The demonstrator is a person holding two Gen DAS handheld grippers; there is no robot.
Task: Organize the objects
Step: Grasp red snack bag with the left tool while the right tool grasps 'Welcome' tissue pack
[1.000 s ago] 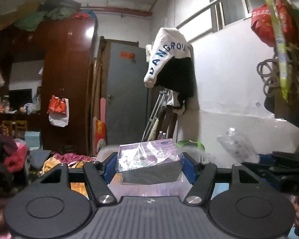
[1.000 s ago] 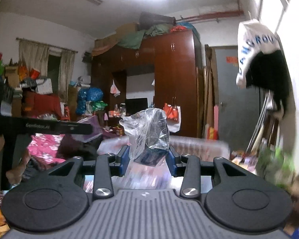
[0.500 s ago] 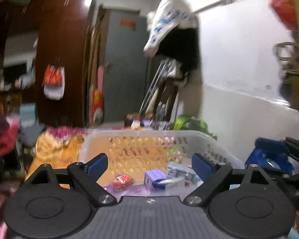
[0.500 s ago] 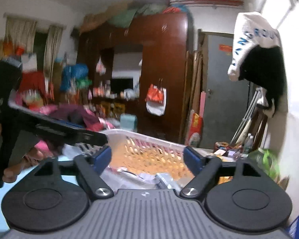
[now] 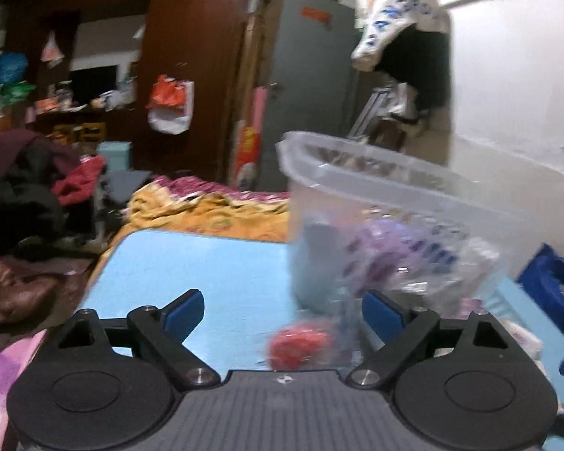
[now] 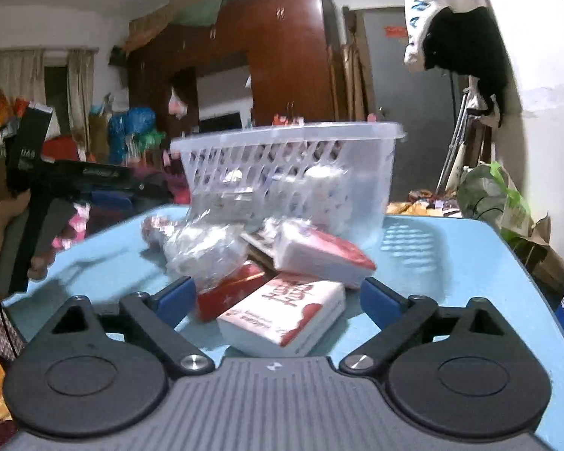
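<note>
Now tissue packs [image 6: 282,315] lie between the right claw [image 6: 278,300] fingers.

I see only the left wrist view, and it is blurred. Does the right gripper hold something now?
Observer: No. The right gripper is open, and its jaws have just been opening. A white-and-red tissue pack lies between them, not pressed.
Operator: What lies beside that pack?
Observer: A crumpled clear plastic bag and more red-and-white packs, on the light blue table.
Operator: How does my left gripper look from there?
Observer: At the picture's left edge, a hand grips the black handle of the left gripper.
</note>
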